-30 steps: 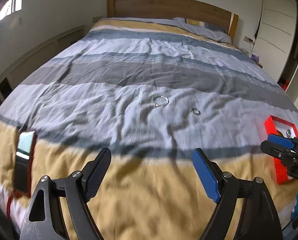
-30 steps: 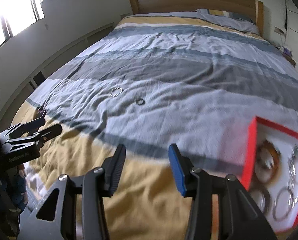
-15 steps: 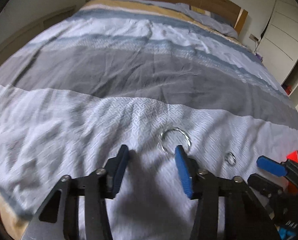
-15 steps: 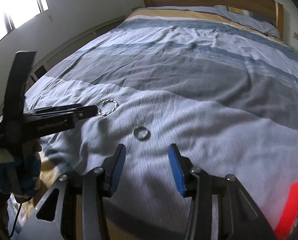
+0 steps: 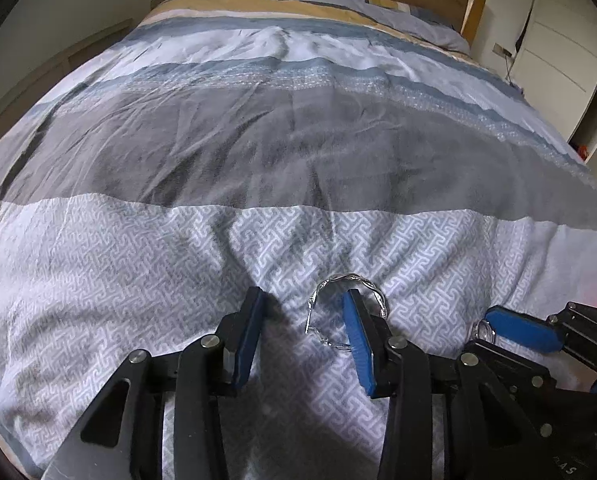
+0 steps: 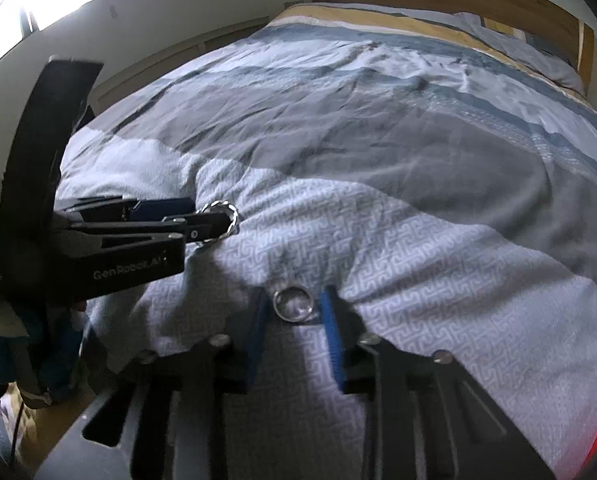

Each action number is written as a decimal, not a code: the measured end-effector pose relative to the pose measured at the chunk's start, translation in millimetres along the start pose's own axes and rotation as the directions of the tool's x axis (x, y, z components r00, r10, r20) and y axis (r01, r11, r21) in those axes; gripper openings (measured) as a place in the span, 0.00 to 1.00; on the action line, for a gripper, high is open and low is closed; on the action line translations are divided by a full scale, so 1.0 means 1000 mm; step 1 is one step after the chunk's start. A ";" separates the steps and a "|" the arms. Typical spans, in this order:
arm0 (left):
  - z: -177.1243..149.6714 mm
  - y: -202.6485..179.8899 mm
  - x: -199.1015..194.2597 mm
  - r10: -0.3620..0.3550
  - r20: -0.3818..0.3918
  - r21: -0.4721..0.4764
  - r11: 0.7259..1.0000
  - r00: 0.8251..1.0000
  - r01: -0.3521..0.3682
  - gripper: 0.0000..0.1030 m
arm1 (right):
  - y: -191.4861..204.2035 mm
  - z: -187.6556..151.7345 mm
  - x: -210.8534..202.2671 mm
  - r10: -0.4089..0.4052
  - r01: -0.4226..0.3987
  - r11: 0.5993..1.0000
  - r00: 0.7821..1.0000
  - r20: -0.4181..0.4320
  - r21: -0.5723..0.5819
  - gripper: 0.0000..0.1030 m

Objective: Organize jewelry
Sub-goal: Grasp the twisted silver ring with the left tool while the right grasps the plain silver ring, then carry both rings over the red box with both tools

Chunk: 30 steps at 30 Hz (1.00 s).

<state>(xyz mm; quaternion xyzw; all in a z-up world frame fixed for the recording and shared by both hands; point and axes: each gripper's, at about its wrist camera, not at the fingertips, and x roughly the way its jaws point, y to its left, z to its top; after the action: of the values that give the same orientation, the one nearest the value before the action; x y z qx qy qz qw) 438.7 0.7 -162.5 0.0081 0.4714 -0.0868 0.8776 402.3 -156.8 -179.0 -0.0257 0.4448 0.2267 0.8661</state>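
Currently our left gripper (image 5: 302,312) is closing astride the flat-lying twisted silver wire bangle (image 5: 348,308), its right pad inside the loop. Our right gripper (image 6: 294,312) is closing around the small plain silver ring (image 6: 293,303), flat on the grey patterned duvet (image 6: 438,264).

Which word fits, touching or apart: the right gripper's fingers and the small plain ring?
Cannot tell. In the right wrist view the ring lies between the closing fingers, but blur hides any contact.

Two grippers (image 5: 304,308) (image 6: 294,312), one twisted bangle (image 5: 372,290), one plain ring (image 6: 293,303), one bed (image 5: 298,140).

Both tongs, left (image 5: 304,312) and right (image 6: 294,312), angle downward, jaws closing.
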 end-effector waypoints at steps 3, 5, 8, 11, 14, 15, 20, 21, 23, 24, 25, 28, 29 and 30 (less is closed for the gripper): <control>-0.001 -0.003 -0.002 0.006 0.006 0.018 1.000 1.000 -0.006 0.18 | 0.001 -0.001 0.001 -0.001 0.001 1.000 1.000 0.001 -0.004 0.19; -0.001 -0.005 -0.004 0.012 0.010 0.024 1.000 1.000 -0.012 0.09 | 0.000 -0.001 -0.002 0.005 -0.005 1.000 1.000 0.007 0.007 0.18; -0.002 -0.002 -0.011 0.015 0.021 0.008 1.000 1.000 -0.015 0.05 | 0.000 -0.002 -0.011 0.007 -0.008 1.000 1.000 0.023 0.028 0.18; -0.004 0.001 -0.023 0.013 0.035 -0.020 1.000 0.999 -0.012 0.04 | 0.004 -0.005 -0.026 0.014 -0.015 0.999 0.999 0.040 0.035 0.18; -0.011 0.000 -0.039 0.010 0.039 -0.028 1.000 0.999 -0.009 0.04 | 0.010 -0.011 -0.044 0.010 -0.013 0.999 0.999 0.051 0.040 0.18; -0.014 0.000 -0.045 0.009 0.040 -0.027 1.000 0.999 -0.008 0.04 | 0.011 -0.012 -0.051 0.009 -0.012 0.999 0.998 0.057 0.042 0.18; -0.031 0.000 -0.084 0.009 0.053 -0.039 0.999 0.999 -0.007 0.04 | 0.026 -0.025 -0.094 0.000 -0.005 0.998 0.997 0.082 0.058 0.18; -0.035 -0.001 -0.096 0.004 0.061 -0.036 0.999 0.998 -0.002 0.04 | 0.029 -0.029 -0.103 -0.003 -0.003 0.998 0.996 0.086 0.060 0.18; -0.043 -0.004 -0.116 0.001 0.076 -0.030 1.000 0.997 0.001 0.04 | 0.037 -0.036 -0.123 -0.010 0.004 0.998 0.995 0.099 0.062 0.18; -0.046 -0.005 -0.125 -0.002 0.082 -0.028 1.000 0.997 0.004 0.04 | 0.042 -0.040 -0.134 -0.012 0.005 0.998 0.994 0.107 0.065 0.18; -0.050 -0.007 -0.136 -0.007 0.089 -0.028 1.000 0.996 0.009 0.04 | 0.044 -0.042 -0.141 -0.013 0.006 0.998 0.994 0.111 0.067 0.18; -0.063 -0.014 -0.167 -0.016 0.115 -0.021 1.000 0.993 0.019 0.04 | 0.054 -0.052 -0.171 -0.023 0.013 0.997 0.991 0.134 0.078 0.18; -0.067 -0.016 -0.178 -0.017 0.124 -0.017 1.000 0.992 0.020 0.04 | 0.056 -0.055 -0.181 -0.025 0.013 0.997 0.990 0.140 0.082 0.18; -0.070 -0.018 -0.186 -0.018 0.131 -0.014 1.000 0.991 0.020 0.04 | 0.058 -0.058 -0.190 -0.030 0.018 0.996 0.989 0.144 0.082 0.18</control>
<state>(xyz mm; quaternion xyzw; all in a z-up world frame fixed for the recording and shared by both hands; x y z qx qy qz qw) 277.4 16.4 -46.3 -0.0089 0.4133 -0.0920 0.9059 239.1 -188.9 -56.4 0.0204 0.3892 0.1993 0.8991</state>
